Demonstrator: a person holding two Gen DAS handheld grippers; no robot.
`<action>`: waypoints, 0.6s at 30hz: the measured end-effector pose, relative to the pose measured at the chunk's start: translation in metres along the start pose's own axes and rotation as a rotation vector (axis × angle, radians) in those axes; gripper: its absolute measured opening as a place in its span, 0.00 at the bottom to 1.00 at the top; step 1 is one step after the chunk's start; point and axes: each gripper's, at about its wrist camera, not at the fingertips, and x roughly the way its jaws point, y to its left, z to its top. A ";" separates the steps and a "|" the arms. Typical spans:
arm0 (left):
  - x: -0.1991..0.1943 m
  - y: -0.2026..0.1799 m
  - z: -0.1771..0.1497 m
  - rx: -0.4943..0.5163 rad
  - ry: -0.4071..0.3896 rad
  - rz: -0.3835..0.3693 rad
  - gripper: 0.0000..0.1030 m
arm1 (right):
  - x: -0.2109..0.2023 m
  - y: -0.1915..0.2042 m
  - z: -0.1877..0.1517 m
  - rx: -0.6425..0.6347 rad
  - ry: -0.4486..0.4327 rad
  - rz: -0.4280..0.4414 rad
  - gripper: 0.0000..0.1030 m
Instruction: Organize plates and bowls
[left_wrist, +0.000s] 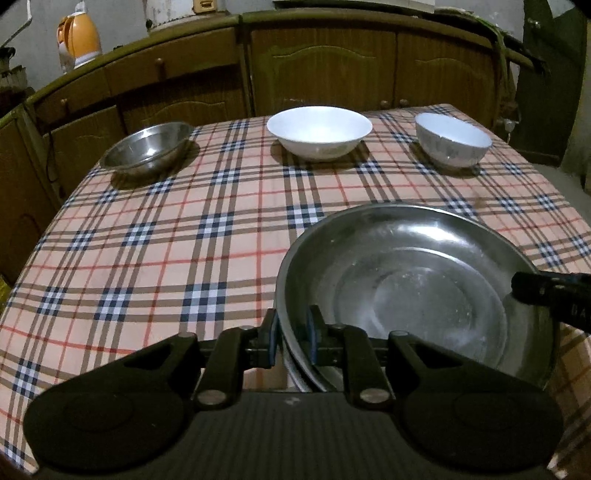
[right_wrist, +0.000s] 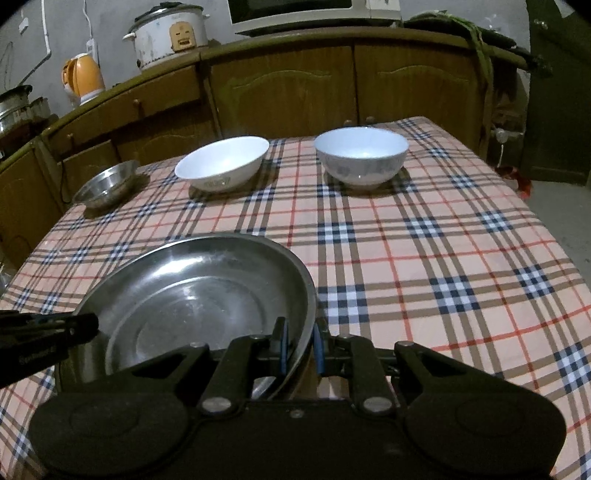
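Nearest, a large steel plate (left_wrist: 413, 288) sits at the near edge of the bench (left_wrist: 147, 240), which wears a plaid cloth. The left gripper (left_wrist: 291, 332) has its jaws clamped on the plate's left rim, one blue pad inside, one outside. The right gripper (right_wrist: 301, 341) is clamped likewise on the right rim. More steel rims show just beneath the plate, between the jaws.

Beyond the plate the cloth lies bare across the middle, with open room to the left in the left wrist view and to the right in the right wrist view.

Along the far edge stand three bowls, well apart: a small steel bowl (left_wrist: 144, 151) at the left corner, a wide white bowl (left_wrist: 319, 131) in the middle, and a deeper white bowl (left_wrist: 452, 138) with a faint grey pattern at the right.

Behind them run wooden cabinets (right_wrist: 288, 88); on top stand an orange kettle (right_wrist: 83, 77) and a rice cooker (right_wrist: 168, 35). No writing is readable.
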 end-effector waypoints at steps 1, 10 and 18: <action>0.000 0.000 -0.001 0.002 -0.010 0.001 0.17 | 0.000 0.001 -0.001 -0.009 -0.010 -0.003 0.19; 0.000 0.001 -0.005 0.009 -0.030 -0.006 0.24 | -0.002 0.002 -0.003 -0.024 -0.012 0.013 0.29; 0.000 0.012 -0.007 -0.039 -0.039 0.005 0.48 | -0.008 -0.001 0.000 -0.019 -0.045 0.019 0.56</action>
